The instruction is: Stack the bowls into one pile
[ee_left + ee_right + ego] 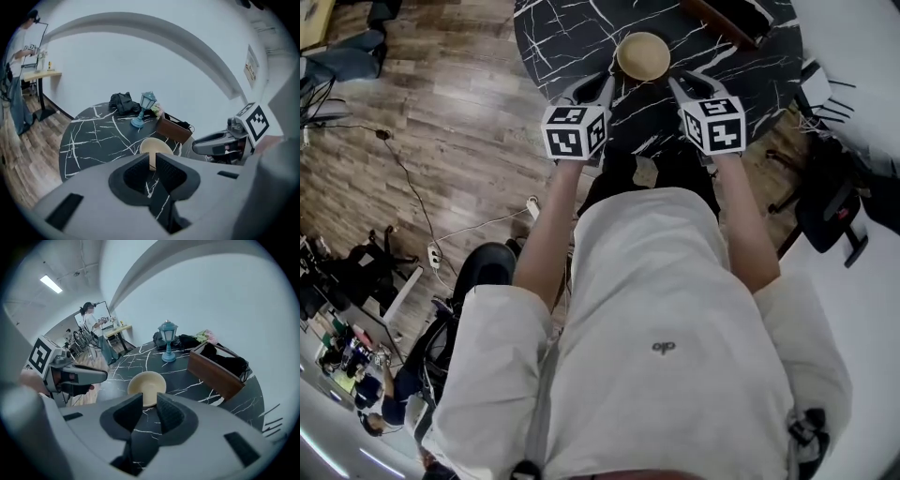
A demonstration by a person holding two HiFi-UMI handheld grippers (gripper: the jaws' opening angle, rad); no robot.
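A cream-coloured bowl (642,56) stands upright on the round black desk (572,37) with white veining, its mouth facing up. It is round, smooth and plain, with a pale inside and a slightly darker, tan tone along the rim in the head view. It sits in the near half of the desk, set in from the near edge and well apart from the far edge. Whether other bowls are nested inside it cannot be told.
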